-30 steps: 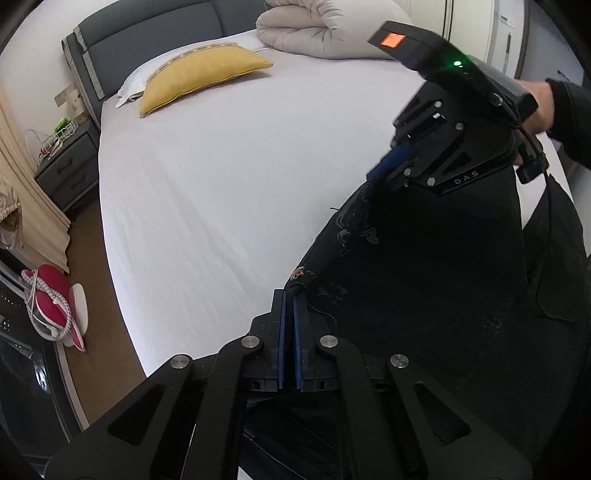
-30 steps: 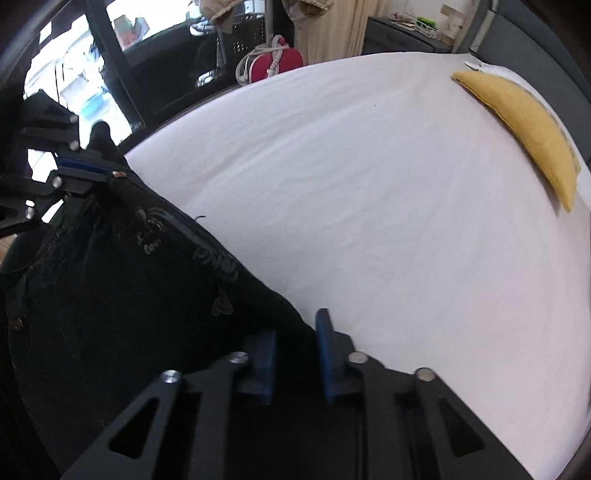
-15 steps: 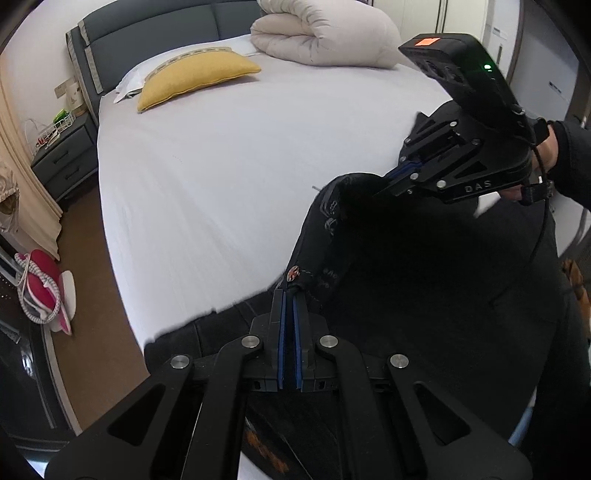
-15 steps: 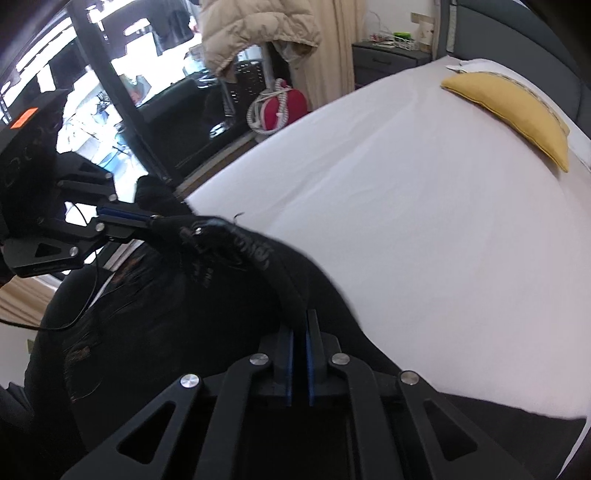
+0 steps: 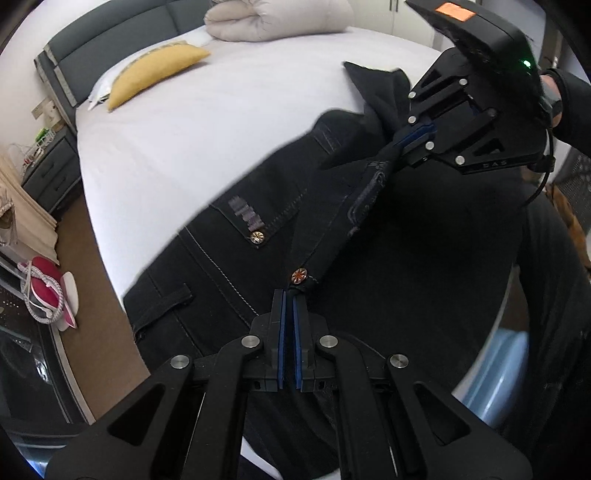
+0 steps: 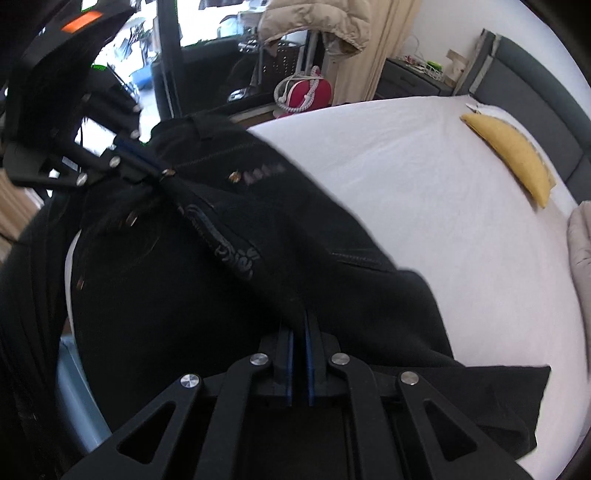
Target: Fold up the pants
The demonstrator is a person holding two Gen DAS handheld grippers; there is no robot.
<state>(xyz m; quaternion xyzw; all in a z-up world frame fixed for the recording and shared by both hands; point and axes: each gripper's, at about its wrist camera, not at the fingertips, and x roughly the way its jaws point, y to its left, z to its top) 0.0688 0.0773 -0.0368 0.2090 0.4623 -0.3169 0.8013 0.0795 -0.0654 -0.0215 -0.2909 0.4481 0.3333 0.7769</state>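
Black pants [image 5: 229, 266] lie across the near side of the white bed [image 5: 207, 122], with a riveted pocket and a belt loop showing. At the bottom of the left wrist view my left gripper [image 5: 290, 295] is shut on the pants' edge beside a copper button [image 5: 299, 275]. Up at the right, my right gripper [image 5: 393, 149] is shut on the same edge, which stretches taut between the two. In the right wrist view the right gripper [image 6: 299, 326] pinches the dark pants [image 6: 295, 229]. The left gripper [image 6: 157, 170] grips them at upper left.
A yellow pillow [image 5: 155, 74] and a rolled duvet [image 5: 277, 18] lie by the grey headboard [image 5: 110, 40]. A nightstand [image 5: 48, 170] and a red item [image 5: 44, 291] stand on the floor to the left. A coat [image 6: 314, 22] hangs beyond the bed.
The right gripper's jaws shut on the pants' edge. Both grippers then carried the held edge sideways, and a pocket and belt loop now show on the sheet.
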